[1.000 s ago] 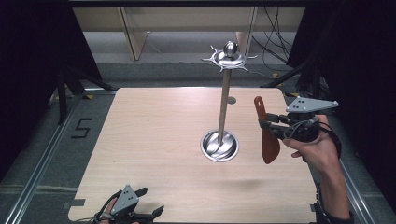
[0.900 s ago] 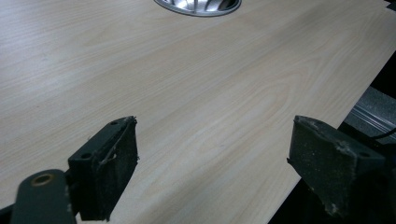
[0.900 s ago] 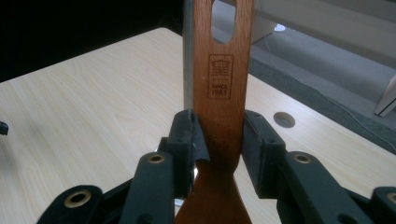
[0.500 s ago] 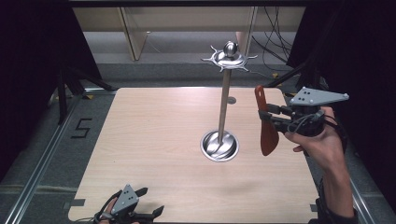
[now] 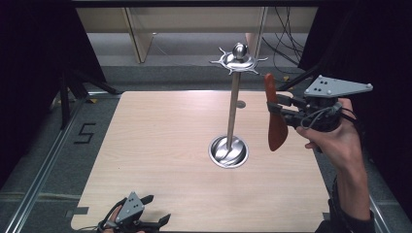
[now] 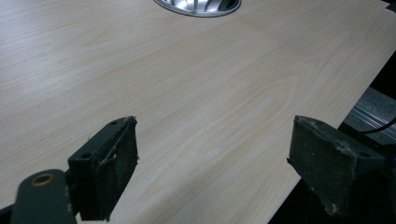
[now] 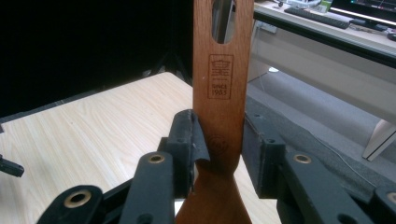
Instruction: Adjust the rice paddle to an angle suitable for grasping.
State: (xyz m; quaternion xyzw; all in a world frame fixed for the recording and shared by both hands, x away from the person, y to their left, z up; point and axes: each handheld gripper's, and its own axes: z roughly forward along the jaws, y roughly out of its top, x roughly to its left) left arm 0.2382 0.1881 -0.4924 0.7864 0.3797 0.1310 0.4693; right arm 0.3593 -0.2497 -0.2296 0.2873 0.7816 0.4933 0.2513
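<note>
The right gripper clamps the handle of a wooden spatula, holding it upright in the air just right of the steel hook stand on the table. The left gripper rests at the table's near edge, jaws wide apart and empty.

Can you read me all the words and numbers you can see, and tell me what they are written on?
"SINCE 1963": burned into the handle of the wooden spatula, under a small square emblem too fine to read.
A round stamp lower on that handle, beside the right gripper: too blurred to read.
"5": marked on the grey floor left of the table.
</note>
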